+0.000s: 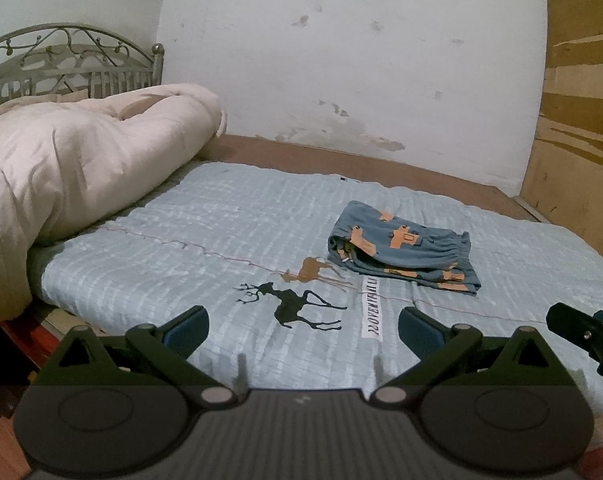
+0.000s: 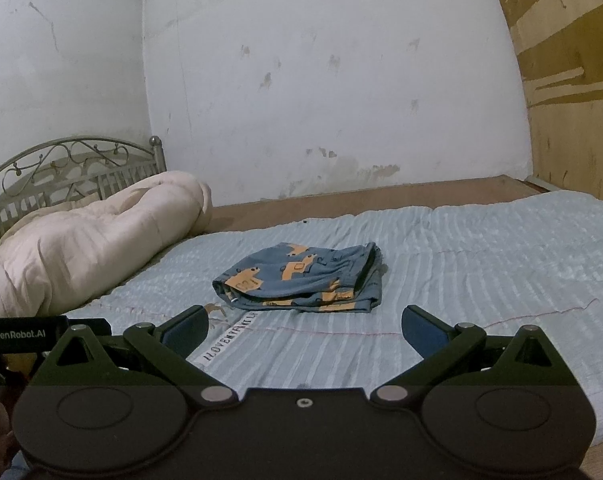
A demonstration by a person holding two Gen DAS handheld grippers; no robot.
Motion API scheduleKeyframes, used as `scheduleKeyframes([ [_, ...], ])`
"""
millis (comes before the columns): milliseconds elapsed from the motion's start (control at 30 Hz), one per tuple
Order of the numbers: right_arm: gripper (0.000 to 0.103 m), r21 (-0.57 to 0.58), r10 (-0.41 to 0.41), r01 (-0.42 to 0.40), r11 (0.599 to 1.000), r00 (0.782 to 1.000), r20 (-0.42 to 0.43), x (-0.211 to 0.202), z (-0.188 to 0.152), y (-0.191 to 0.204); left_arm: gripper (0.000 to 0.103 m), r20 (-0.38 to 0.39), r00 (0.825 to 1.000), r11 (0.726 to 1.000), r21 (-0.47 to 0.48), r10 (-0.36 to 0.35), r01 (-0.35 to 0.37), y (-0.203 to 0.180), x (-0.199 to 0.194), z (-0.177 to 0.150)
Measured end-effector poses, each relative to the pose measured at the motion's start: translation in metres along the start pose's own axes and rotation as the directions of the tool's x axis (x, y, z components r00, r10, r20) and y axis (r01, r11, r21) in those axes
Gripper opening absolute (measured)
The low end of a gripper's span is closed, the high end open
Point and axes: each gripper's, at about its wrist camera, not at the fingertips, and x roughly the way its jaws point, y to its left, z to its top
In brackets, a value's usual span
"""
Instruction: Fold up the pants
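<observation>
Small blue pants (image 1: 405, 246) with orange prints lie folded into a compact stack on the light blue bedspread (image 1: 189, 232). In the right wrist view the same pants (image 2: 301, 280) rest just beyond the fingers. My left gripper (image 1: 303, 330) is open, held back from the pants and to their left, with nothing between its blue pads. My right gripper (image 2: 304, 328) is open too, a short way in front of the pants and not touching them. The right gripper's body shows at the right edge of the left wrist view.
A rolled cream duvet (image 1: 81, 160) lies on the left of the bed before a metal headboard (image 1: 69, 60). A stained white wall (image 1: 341, 60) runs behind, wooden panelling (image 1: 581, 120) on the right. Deer prints (image 1: 293, 304) and a text label (image 1: 371, 308) mark the bedspread.
</observation>
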Motion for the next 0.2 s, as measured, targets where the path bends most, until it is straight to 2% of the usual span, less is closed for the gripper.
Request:
scheduleKeyframes([
  [200,0.102,0.005,0.001,-0.001,1.000,1.000,-0.013,0.0034,-0.0019,0.0000,0.102,-0.011,1.000,1.000,0.003,0.005,-0.005,0.0007,0.0039,-0.0015],
])
